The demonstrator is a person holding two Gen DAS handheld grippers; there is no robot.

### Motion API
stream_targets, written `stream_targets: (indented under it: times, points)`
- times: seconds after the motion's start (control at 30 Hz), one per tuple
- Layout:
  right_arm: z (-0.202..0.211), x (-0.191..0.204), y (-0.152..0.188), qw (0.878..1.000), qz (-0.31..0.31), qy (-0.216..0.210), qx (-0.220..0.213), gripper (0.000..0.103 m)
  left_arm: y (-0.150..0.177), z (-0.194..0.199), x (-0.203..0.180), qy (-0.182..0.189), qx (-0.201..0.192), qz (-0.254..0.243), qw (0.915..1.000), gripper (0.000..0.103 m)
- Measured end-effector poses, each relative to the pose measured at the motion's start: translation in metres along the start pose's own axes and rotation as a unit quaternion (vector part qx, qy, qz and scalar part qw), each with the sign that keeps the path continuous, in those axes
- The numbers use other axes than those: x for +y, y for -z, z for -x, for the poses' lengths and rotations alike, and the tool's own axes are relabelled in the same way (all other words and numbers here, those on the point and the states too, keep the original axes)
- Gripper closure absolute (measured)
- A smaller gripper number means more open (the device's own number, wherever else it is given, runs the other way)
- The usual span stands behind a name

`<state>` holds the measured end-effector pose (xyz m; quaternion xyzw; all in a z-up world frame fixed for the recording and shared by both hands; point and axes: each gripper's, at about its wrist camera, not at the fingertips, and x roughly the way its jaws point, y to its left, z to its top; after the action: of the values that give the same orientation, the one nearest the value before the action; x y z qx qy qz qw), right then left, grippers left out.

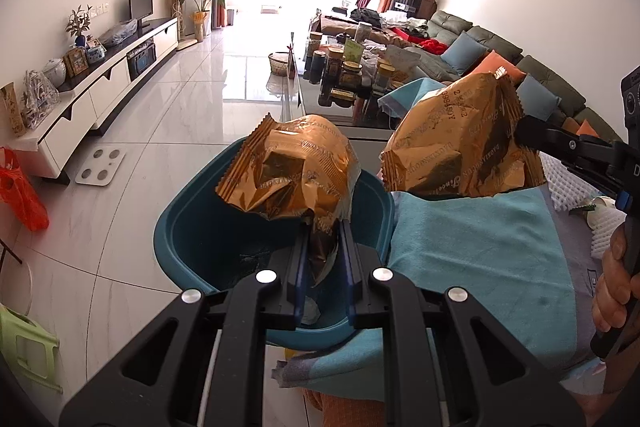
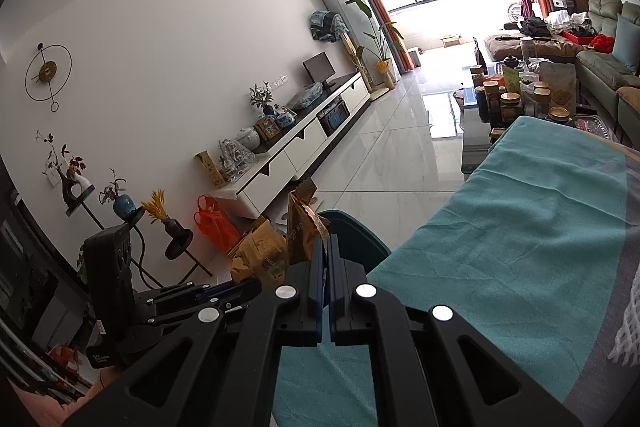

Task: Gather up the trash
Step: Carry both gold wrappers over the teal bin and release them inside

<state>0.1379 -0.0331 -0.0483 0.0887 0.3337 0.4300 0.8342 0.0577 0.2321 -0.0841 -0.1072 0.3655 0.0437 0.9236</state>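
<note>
Gold foil in both grips! The left gripper [image 1: 325, 227] pinches one crumpled gold wrapper [image 1: 292, 175] by its tail, right above the teal bin [image 1: 180, 239] on the floor beside the teal cloth [image 1: 480, 247]. The right gripper [image 2: 328, 241], fingers nearly together, clamps the second wrapper [image 2: 304, 223] edge-on, so little of it shows in its own camera. The bin's bottom is dark and hard to read, its near rim cut off behind the left gripper.
</note>
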Motion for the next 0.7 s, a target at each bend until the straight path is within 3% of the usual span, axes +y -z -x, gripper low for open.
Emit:
stream_targets:
  times: [0.7]
  points:
    - [-0.076, 0.005, 0.002, 0.996, 0.002, 0.029, 0.08, 0.102, 0.008, -0.052, 0.019, -0.025, 0.049, 0.022, 0.9983, 0.084]
